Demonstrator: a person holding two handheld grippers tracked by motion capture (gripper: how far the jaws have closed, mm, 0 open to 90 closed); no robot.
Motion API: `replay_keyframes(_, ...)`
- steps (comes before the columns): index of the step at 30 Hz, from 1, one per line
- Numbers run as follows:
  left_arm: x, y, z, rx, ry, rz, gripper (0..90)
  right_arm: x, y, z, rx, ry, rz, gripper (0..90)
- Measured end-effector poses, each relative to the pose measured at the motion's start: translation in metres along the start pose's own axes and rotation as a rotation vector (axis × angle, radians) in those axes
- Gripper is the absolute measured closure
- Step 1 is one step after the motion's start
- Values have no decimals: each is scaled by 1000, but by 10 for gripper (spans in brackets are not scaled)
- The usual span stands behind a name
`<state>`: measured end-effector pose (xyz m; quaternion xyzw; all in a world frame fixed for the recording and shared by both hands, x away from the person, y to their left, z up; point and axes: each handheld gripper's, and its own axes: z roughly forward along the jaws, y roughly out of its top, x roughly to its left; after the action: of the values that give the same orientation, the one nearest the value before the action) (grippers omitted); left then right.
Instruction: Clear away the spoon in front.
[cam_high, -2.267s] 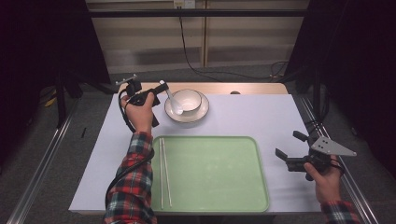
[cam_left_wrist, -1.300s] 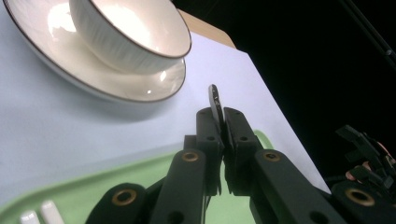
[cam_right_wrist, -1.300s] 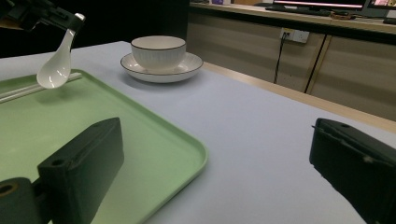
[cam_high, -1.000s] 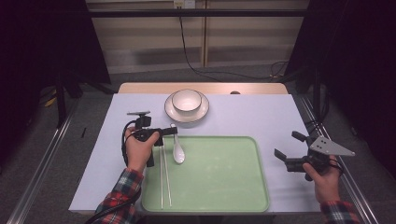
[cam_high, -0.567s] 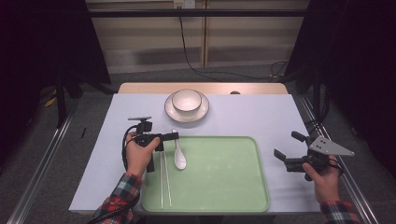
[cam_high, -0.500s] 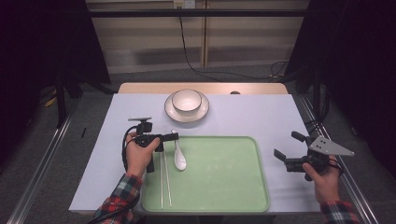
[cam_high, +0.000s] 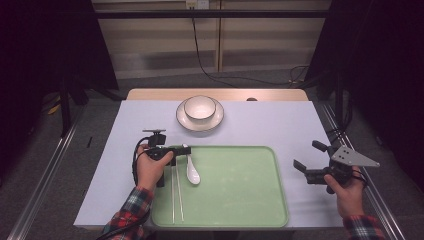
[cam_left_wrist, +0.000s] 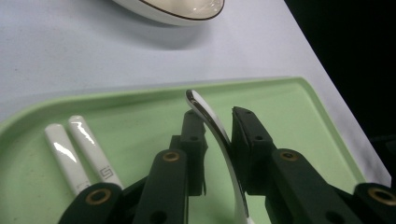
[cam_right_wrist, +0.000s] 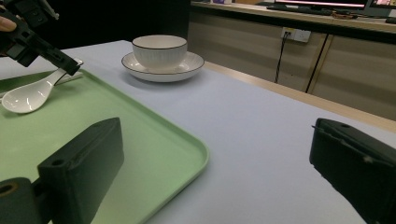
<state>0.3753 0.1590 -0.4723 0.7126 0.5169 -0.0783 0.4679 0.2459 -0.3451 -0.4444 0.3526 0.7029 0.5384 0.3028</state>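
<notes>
A white ceramic spoon (cam_high: 192, 172) lies on the green tray (cam_high: 235, 190), bowl end toward the person, just right of two white chopsticks (cam_high: 175, 192). My left gripper (cam_high: 186, 150) sits low over the tray's far left corner. The spoon's handle (cam_left_wrist: 210, 121) runs up between its jaws, which have just been opening; slim gaps show on both sides, so the pads no longer press it. My right gripper (cam_high: 305, 155) hovers open beside the tray's right edge with nothing between its jaws (cam_right_wrist: 215, 154). The spoon (cam_right_wrist: 28, 95) also appears far left in the right gripper view.
A white bowl (cam_high: 200, 107) with a dark rim stands on a matching plate (cam_high: 200, 124) at the table's far middle, beyond the tray. The chopsticks (cam_left_wrist: 79, 144) lie just left of the left gripper's jaws. Pale tablecloth (cam_high: 280, 125) surrounds the tray.
The left gripper carried the spoon from the bowl down to the tray's left part, and the spoon now rests there. Its jaws have loosened. The right gripper has not moved.
</notes>
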Motion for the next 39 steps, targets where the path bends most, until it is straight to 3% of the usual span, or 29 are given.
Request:
replay_keyframes(3,1,-1,2,1,7,-6,735,0,0,1,-1,-1,-4,22)
replay_keyframes(15,3,-3,8,33,83,34,674,0,0,1,3,5,-5,22)
replay_keyframes(28,0,-3,9,48,112,40,641,1,0,1,3,6,-4,22)
replay_keyframes(32,-1,-3,8,60,118,64,634,1,0,0,5,2,-2,22)
replay_keyframes(39,-4,-4,8,59,128,53,622,1,0,1,0,10,-7,22)
